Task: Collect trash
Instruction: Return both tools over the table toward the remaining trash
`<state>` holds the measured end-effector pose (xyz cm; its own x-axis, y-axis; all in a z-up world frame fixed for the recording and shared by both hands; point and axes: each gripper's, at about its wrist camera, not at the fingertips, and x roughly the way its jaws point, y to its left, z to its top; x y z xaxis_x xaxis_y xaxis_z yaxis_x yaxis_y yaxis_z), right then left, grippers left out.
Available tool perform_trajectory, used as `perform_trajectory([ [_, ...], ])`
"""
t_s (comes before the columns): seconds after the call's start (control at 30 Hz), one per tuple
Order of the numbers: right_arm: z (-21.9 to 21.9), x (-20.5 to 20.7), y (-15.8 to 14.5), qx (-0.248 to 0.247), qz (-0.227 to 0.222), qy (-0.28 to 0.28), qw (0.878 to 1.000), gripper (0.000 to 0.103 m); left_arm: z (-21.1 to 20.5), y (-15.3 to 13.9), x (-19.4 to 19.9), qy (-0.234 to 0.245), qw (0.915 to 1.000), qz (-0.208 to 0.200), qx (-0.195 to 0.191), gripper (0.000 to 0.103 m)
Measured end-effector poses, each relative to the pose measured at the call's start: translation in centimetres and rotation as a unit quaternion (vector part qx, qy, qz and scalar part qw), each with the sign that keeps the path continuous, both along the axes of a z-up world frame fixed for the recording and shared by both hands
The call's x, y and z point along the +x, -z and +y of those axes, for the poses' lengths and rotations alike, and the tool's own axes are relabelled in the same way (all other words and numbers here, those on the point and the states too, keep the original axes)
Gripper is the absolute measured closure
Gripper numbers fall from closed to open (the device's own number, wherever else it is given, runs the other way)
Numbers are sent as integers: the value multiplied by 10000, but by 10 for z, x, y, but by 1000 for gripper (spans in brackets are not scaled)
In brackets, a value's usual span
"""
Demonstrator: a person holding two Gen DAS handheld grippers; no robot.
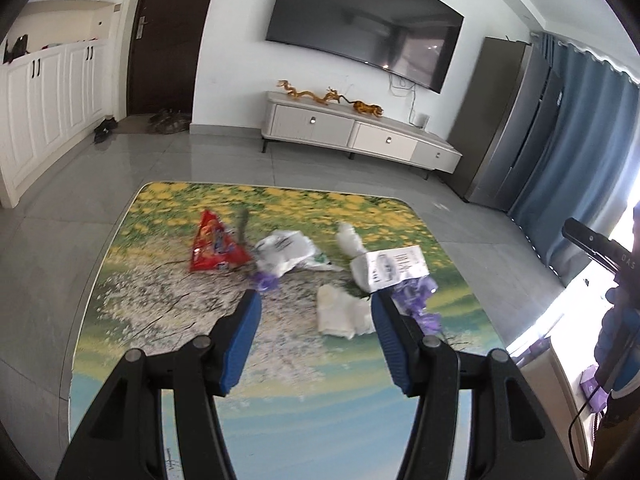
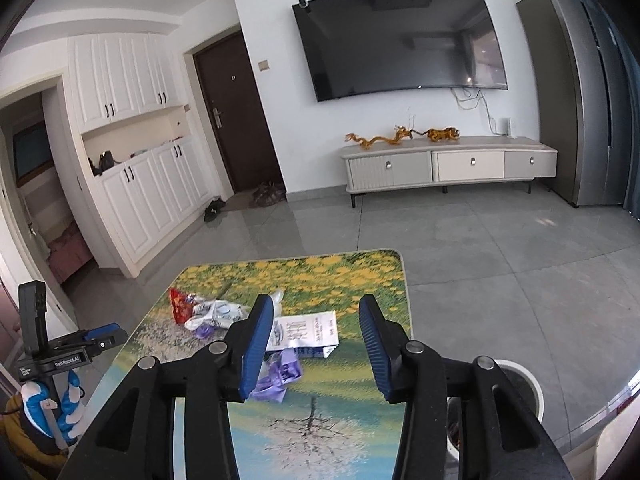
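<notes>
Trash lies on a table with a flower-print top (image 1: 160, 280). In the left wrist view I see a red snack bag (image 1: 214, 250), a white plastic bag (image 1: 286, 254), a crumpled tissue (image 1: 340, 314), a white printed box (image 1: 390, 270) and purple wrappers (image 1: 416, 300). My left gripper (image 1: 316, 300) is open and empty, above the table just short of the tissue. In the right wrist view the box (image 2: 304, 332), a purple wrapper (image 2: 278, 376) and the red bag (image 2: 180, 304) show. My right gripper (image 2: 316, 308) is open and empty above the box.
A white bin (image 2: 520, 392) stands on the floor at the table's right side. The left gripper's body (image 2: 52, 344) shows at the left of the right wrist view. A TV stand (image 2: 448, 164) and white cabinets (image 2: 136, 184) stand across the grey tiled floor.
</notes>
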<state>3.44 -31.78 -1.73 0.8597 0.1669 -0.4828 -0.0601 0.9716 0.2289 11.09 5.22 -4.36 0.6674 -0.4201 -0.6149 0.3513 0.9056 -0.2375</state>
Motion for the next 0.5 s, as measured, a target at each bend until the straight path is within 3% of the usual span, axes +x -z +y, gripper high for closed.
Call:
perform_trajectory([
  [0.27, 15, 9, 16, 3, 254, -113, 9996, 61, 2, 18, -2, 150, 9998, 113, 69, 48],
  [0.5, 25, 19, 40, 101, 555, -314, 9979, 60, -29, 31, 0, 809, 9963, 224, 193, 48],
])
